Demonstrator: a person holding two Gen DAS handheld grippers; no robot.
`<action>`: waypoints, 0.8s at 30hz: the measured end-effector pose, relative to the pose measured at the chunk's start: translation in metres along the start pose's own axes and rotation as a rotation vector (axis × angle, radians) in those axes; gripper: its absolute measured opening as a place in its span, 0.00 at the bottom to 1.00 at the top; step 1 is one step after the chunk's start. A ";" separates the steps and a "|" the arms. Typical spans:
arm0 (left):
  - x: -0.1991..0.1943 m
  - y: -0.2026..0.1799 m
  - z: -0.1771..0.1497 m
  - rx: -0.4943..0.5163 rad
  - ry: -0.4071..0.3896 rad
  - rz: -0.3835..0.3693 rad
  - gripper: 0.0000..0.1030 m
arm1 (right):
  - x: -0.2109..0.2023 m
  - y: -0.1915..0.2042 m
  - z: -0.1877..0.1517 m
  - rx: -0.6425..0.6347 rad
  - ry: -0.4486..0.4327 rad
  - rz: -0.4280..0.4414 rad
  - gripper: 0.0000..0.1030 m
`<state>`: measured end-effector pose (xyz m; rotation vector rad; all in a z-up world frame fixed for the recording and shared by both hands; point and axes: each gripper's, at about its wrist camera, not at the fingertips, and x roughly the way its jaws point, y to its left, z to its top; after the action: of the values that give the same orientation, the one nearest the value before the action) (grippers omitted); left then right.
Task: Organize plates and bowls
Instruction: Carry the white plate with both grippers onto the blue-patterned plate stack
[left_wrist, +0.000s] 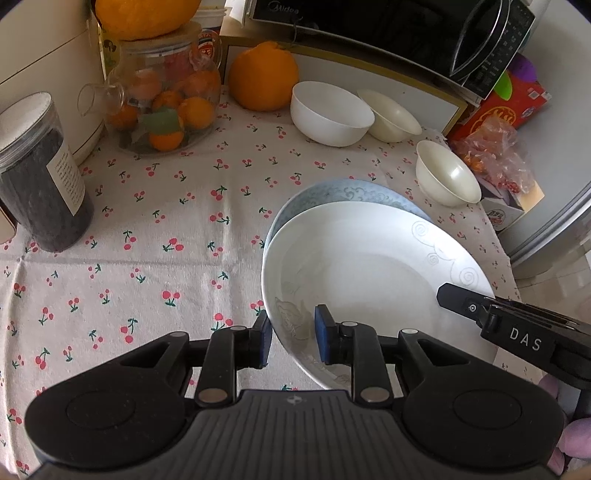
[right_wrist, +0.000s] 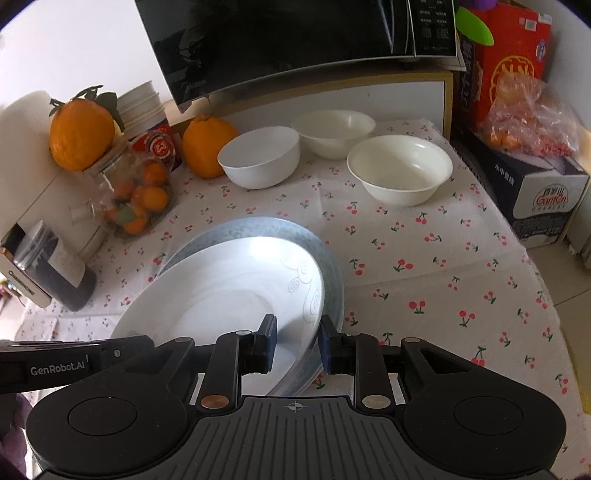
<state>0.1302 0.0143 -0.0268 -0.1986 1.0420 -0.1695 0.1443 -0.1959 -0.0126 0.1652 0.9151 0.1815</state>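
A white plate (left_wrist: 373, 269) lies on a blue-rimmed plate (left_wrist: 343, 194) on the cherry-print cloth. My left gripper (left_wrist: 293, 338) straddles the white plate's near left rim, jaws a little apart around it. My right gripper (right_wrist: 298, 341) straddles the right rims of the white plate (right_wrist: 229, 295) and the blue plate (right_wrist: 332, 273). Three bowls stand behind: a white bowl (left_wrist: 328, 112), a cream bowl (left_wrist: 391, 116) and another cream bowl (left_wrist: 445, 173); in the right wrist view they are the white bowl (right_wrist: 260, 157), the far cream bowl (right_wrist: 332, 133) and the near cream bowl (right_wrist: 400, 168).
A glass jar of small oranges (left_wrist: 166, 107), a dark jar (left_wrist: 40, 177), a large orange (left_wrist: 263, 75) and a microwave (left_wrist: 388, 33) line the back. A red box (right_wrist: 506, 62) and a bag (right_wrist: 532, 118) stand at the right. The cloth's right edge (right_wrist: 546, 295) drops off.
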 end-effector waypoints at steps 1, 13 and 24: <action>0.000 0.000 0.000 0.000 -0.001 0.001 0.22 | 0.000 0.000 0.000 -0.002 0.000 -0.002 0.24; 0.005 -0.002 0.000 0.000 0.009 -0.002 0.21 | -0.002 0.000 0.005 -0.003 0.041 -0.038 0.24; 0.004 -0.011 -0.002 0.070 -0.004 0.045 0.20 | 0.002 -0.002 0.004 0.004 0.093 -0.057 0.25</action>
<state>0.1299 0.0022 -0.0289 -0.1121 1.0342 -0.1649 0.1488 -0.1977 -0.0120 0.1345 1.0117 0.1353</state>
